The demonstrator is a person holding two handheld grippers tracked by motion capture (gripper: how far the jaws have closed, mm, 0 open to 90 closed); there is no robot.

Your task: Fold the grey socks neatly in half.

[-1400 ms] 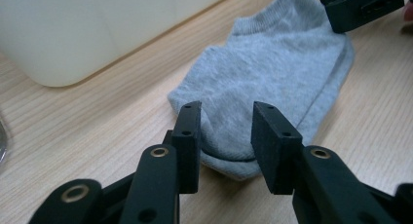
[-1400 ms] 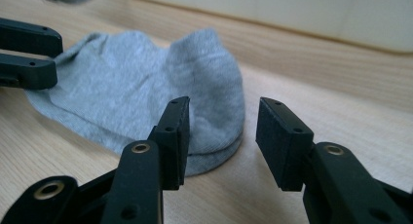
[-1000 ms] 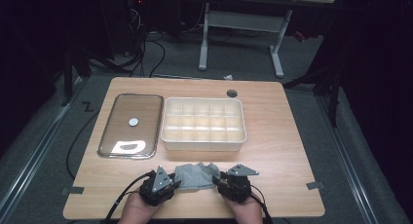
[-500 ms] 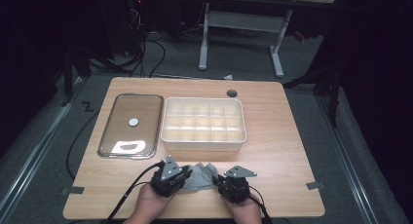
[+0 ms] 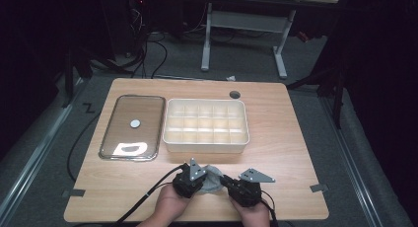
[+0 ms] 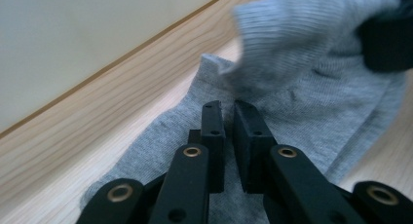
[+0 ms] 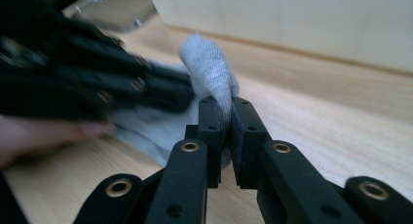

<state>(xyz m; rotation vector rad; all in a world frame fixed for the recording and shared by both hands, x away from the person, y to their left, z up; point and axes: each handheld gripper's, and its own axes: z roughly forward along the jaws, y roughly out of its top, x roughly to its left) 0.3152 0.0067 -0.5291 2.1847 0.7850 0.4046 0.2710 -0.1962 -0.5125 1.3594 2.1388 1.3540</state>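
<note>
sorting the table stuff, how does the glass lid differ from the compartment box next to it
The glass lid is clear, shallow and glossy with a small round knob at its middle; the compartment box is opaque cream, deeper, and split into a grid of cells. The glass lid lies on the left, the compartment box on the right. Both are rounded rectangles resting flat on the wooden table.

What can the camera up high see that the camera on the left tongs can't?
High view: the whole table, a shiny metal lid beside a cream divided box, and both hands with their tongs, left and right.

Left gripper view: up close, the left tongs have just been closing and pinch the grey ribbed sock.

Both: the sock, the wooden tabletop and the box's cream side.
</note>
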